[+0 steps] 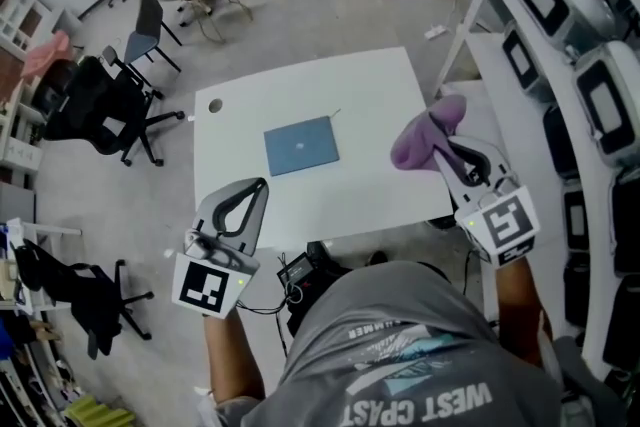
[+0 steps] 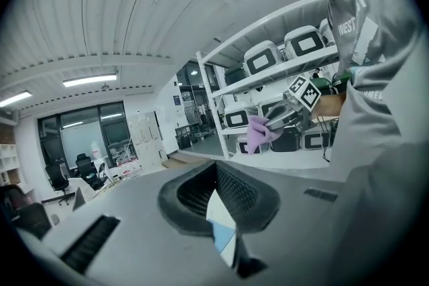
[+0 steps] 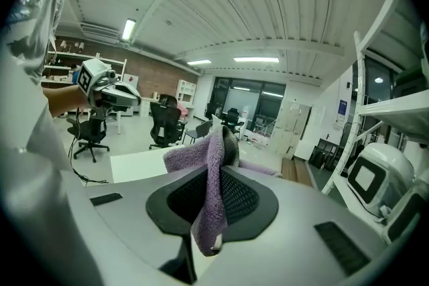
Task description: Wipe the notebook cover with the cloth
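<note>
A blue notebook lies flat in the middle of the white table. A purple cloth hangs bunched off the table's right edge, with my right gripper shut on it. In the right gripper view the cloth drapes down between the jaws. My left gripper hovers at the table's front left corner, tips together, holding nothing. Through its jaws in the left gripper view a sliver of the notebook shows. Both grippers are apart from the notebook.
Black office chairs stand left of the table. A white shelf rack with boxy white devices runs along the right. A round cable hole sits at the table's far left corner. Cables and a dark box lie under the front edge.
</note>
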{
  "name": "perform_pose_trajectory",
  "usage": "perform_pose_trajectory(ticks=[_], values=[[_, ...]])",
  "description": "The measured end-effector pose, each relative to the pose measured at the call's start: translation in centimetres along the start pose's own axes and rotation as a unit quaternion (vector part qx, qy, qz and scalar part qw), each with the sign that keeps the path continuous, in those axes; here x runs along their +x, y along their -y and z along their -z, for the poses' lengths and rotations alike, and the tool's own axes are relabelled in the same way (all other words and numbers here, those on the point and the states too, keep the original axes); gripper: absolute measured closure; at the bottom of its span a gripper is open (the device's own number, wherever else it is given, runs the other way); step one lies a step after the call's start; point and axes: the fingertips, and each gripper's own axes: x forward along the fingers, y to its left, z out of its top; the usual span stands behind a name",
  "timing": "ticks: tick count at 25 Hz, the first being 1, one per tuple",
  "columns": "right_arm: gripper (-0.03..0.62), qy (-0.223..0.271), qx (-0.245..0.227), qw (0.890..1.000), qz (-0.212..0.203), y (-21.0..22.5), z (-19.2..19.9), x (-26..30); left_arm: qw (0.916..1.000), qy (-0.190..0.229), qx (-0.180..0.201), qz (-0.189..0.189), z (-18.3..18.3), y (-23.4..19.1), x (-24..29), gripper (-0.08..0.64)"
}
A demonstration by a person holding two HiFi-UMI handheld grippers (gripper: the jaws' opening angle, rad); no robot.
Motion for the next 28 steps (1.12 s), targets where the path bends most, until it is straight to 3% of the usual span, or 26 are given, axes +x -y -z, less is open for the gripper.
perform_pose_trajectory(ticks=[5,28], values=[[0.528,-0.002,-0.017,1.000,0.005,-0.2,0.6,-1.8,1.0000,0.005,0.003,-0.002,-0.3,0.6,-0.8,0.558],[0.528,-0.008,-0.007,1.000,0.012,0.1,2.1,-3.2,1.0000,0.004,0.002,0.002,-0.3,2.0,-0.6,0.558]])
